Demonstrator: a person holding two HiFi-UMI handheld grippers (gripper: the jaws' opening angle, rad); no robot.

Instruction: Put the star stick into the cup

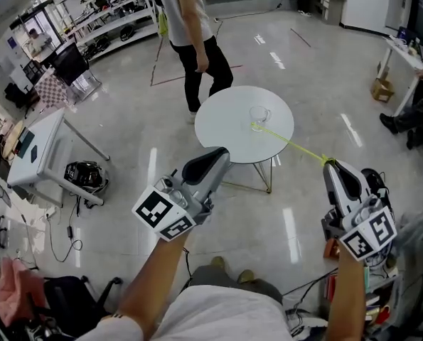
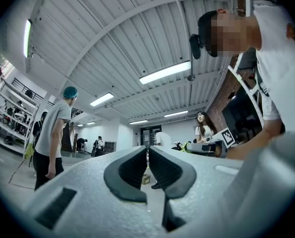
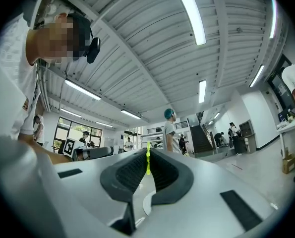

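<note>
Right gripper (image 1: 330,163) clamps the stick (image 1: 291,144) at its end, so I reach the cup (image 1: 259,114) while I stand well apart.

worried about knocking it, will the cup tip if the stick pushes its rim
Possibly: the cup looks small and clear, likely glass, so light and easy to tip. The stick is long and thin, so it may flex first.

We count one round table (image 1: 222,130) right now, one cup (image 1: 259,115), one star stick (image 1: 300,149), and two tongs: left tongs (image 1: 220,156), right tongs (image 1: 330,164).
</note>
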